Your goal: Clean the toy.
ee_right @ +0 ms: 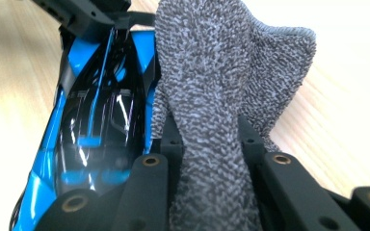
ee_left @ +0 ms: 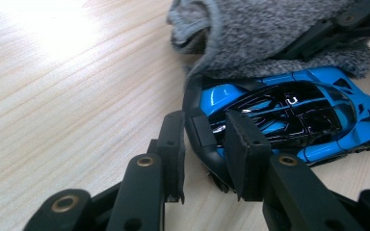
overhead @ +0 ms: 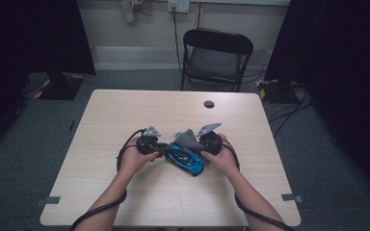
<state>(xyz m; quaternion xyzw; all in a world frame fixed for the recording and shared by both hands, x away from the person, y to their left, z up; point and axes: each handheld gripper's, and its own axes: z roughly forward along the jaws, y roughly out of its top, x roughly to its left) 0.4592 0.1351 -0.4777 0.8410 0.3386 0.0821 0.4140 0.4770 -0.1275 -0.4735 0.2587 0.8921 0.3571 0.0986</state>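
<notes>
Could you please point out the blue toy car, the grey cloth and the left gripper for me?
Blue toy car (ee_left: 289, 103): left gripper view, on its black roof.
Grey cloth (ee_right: 221, 86): right gripper view, on its bunched middle.
Left gripper (ee_left: 203, 139): left gripper view, between its fingertips, at the car's end.

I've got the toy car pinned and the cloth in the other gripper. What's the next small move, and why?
Probably draw the right gripper, shut on the grey cloth, across the car roof. The left gripper clamps the car's end, so it should hold steady, and the cloth lies against the car's side, not yet over its glossy top.
</notes>
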